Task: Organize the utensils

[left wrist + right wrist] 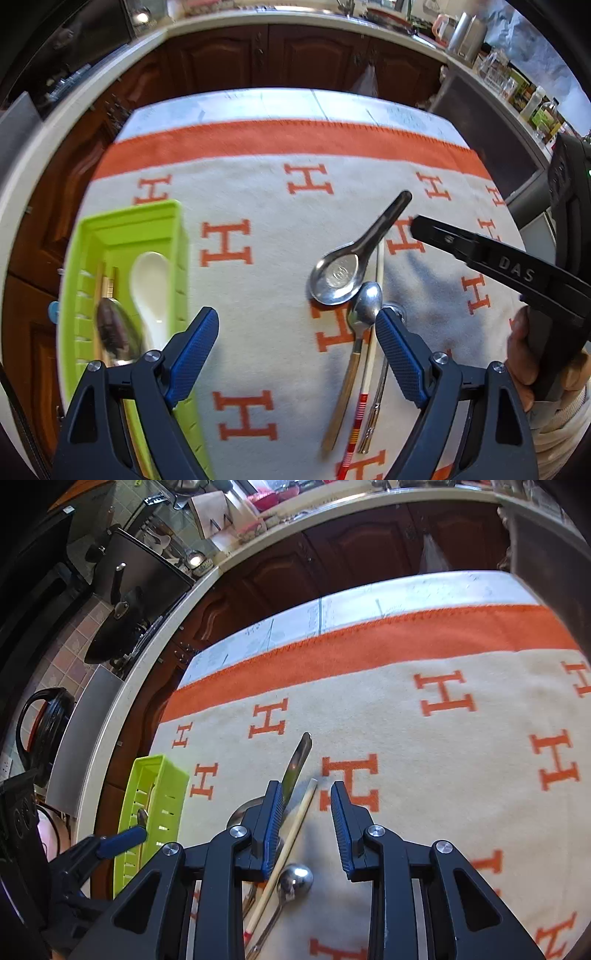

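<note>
both claws stand open and empty above the cream blanket (258, 192) with orange h marks. left gripper (297, 328) hovers with the green tray (129, 225) off its left finger; a white spoon (151, 288) and a metal spoon (114, 332) lie inside. just beyond its right finger lie the steel soup spoon (338, 273), a small spoon (365, 310) and a chopstick (369, 369). right gripper (306, 801) hangs over that same pile, the soup spoon's handle beside its left finger.
</note>
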The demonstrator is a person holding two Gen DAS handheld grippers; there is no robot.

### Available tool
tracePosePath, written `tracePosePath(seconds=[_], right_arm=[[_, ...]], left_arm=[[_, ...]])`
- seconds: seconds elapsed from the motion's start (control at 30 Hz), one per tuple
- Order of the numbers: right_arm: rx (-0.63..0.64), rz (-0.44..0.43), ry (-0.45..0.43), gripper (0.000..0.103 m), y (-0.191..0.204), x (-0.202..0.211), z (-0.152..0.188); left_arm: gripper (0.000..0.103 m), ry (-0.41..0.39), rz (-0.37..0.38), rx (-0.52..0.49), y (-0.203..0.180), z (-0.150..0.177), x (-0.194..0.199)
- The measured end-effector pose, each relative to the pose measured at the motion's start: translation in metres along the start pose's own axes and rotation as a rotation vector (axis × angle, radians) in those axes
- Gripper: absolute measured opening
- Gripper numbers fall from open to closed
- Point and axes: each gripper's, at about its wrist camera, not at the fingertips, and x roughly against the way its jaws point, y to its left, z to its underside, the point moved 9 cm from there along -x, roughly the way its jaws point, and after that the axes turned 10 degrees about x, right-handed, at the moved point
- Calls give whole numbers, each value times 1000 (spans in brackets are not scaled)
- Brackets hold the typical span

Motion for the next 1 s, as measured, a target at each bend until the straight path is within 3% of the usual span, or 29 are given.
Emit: tracePosePath(seconds=[0.23,0.47,0.57,0.67,1.0], right_arm=[[16,-36,27,27,6,-38,-1],[58,-29,-1,27,20,-59,-4],[68,-18,-9,16,26,-66,-3],[56,-30,-16,10,27,-69,-2],[-54,-59,-96,5,4,-42,-3]], left_arm=[[85,69,23,-48,-8,13,-22],[85,99,35,-62,-13,25,-30],[85,113,45,-57,-16,28,-35],[85,109,37,-56,-18,28,-38],[85,76,39,-68,-36,18,-43]])
